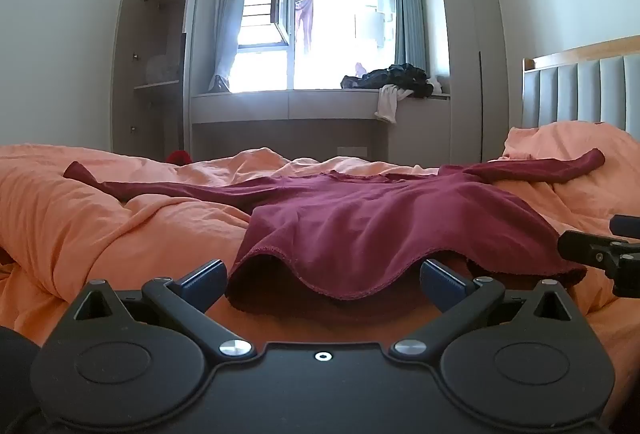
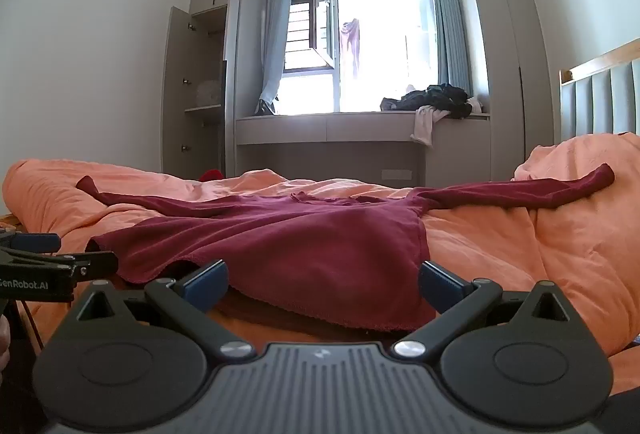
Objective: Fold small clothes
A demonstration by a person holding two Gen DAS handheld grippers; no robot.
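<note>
blown-out window (image 1: 340,29) backlight, fisheye edges

A bed (image 1: 576,81) is covered by a rumpled orange duvet (image 1: 80,218). A maroon long-sleeved top (image 1: 360,218) is spread flat on it, sleeves outstretched

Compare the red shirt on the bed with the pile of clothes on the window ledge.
The red shirt lies spread out flat on the orange quilt, sleeves stretched to both sides; the pile of clothes sits bunched in a heap on the window ledge. The shirt is one dark red piece; the pile is mostly dark, with a white piece hanging over the ledge's edge. The shirt lies right in front of both open grippers; the pile is far across the room. Neither is folded.
</note>
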